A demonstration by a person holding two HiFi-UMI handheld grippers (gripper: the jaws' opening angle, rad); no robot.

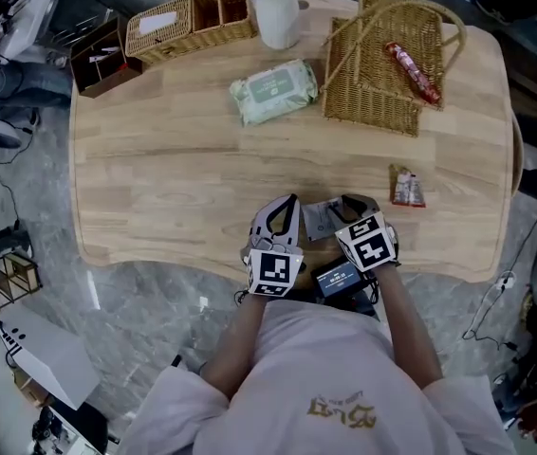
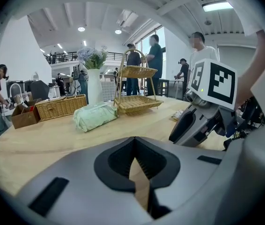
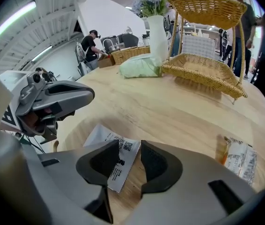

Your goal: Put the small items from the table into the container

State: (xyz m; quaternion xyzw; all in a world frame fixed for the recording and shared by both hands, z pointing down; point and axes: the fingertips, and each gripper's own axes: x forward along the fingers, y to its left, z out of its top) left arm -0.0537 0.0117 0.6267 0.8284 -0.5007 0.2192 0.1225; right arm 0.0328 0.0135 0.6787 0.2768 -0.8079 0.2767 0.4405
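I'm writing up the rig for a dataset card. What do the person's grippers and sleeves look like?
The left gripper and the right gripper share pale grey shells with black ribbed pads. Each carries a white cube printed with black square markers. The person wears a pale shirt with gold print; its loose sleeves leave the forearms bare.

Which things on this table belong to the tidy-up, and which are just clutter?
Job: white sachet, below the open right gripper; snack packet; tiered wicker basket, likely the container, red packet already inside.
Lying about: wipes pack; vase; wicker tray; brown box.
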